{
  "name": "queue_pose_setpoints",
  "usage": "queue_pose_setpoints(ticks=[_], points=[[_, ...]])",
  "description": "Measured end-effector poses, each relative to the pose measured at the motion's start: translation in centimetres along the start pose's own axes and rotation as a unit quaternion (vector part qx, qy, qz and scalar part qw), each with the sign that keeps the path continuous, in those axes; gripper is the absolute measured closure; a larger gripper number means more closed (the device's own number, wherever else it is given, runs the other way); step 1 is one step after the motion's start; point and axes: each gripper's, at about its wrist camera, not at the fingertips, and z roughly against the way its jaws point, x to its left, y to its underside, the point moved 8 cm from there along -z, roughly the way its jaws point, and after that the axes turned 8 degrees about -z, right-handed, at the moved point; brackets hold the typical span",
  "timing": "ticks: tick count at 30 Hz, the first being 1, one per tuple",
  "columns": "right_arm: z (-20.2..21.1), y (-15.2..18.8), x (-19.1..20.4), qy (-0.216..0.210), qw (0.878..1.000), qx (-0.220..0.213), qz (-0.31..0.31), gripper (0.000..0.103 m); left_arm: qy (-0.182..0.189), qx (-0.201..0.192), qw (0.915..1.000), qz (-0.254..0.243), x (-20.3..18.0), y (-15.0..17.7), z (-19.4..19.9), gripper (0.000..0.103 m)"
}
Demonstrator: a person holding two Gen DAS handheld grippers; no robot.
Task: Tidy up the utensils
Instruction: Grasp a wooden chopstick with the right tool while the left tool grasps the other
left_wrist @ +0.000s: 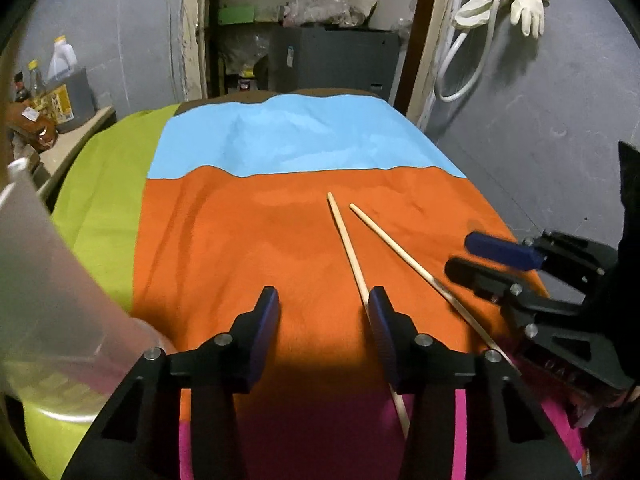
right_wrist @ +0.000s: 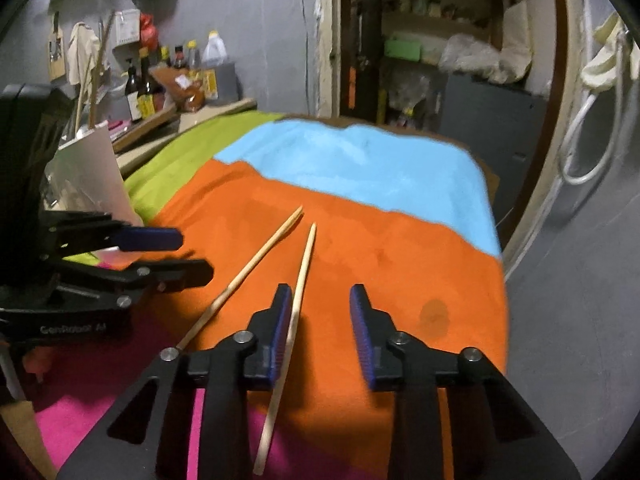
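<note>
Two pale wooden chopsticks lie in a narrow V on the orange cloth. In the left wrist view the left chopstick point(left_wrist: 348, 248) runs under the right finger of my left gripper point(left_wrist: 324, 308), whose jaws stand apart with only cloth between the pads. The right chopstick point(left_wrist: 416, 268) runs toward my right gripper point(left_wrist: 460, 254) at the right edge. In the right wrist view that chopstick point(right_wrist: 300, 288) lies between the jaws of the right gripper point(right_wrist: 320, 300), close along the left pad, while the right pad stands apart from it. The other chopstick point(right_wrist: 248, 272) lies left of the jaws, beside the left gripper point(right_wrist: 196, 256).
A translucent plastic container point(left_wrist: 60, 280) stands close at the left on the green cloth point(left_wrist: 104, 200). Blue cloth point(left_wrist: 296, 140) covers the table's far end, pink the near edge. A shelf of bottles point(right_wrist: 160, 80) runs along the left wall. The table drops off at the right.
</note>
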Motion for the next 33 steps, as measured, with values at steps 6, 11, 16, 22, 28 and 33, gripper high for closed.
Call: queue_pose_setpoints(ticks=[6,11,16,22,28,33], points=[[-1.8,1.0,0.2,-0.02,0.999,0.049,-0.004,0.081,0.014,0.008,0.9997,0.015,0.3,0.1,-1.0,0.064],[-2.9,1.1,-0.1,-0.012,0.997,0.072,-0.006,0.085,0.022,0.011,0.9996,0.017,0.0,0.0,-1.5,0.064],[-3.1,0.9,-1.4,0.014,0.997,0.071,-0.023,0.096,0.044,0.015,0.9987,0.02,-0.4,-0.3,-2.0,0.064],[-3.5,0.5,-2.3,0.016,0.996,0.079,-0.039,0.096,0.053,0.032,0.9975,0.032,-0.3,-0.9,-3.0,0.065],[-4.6,-0.1,-2.6,0.01,0.993,0.098,-0.061,0.096,0.044,0.051,0.9971,0.034,-0.6,-1.4,-3.4,0.075],[-4.2,0.1,-2.7,0.015,0.994,0.086,-0.073,0.099,0.06,0.066,0.9952,0.043,-0.6,-1.5,-3.6,0.098]])
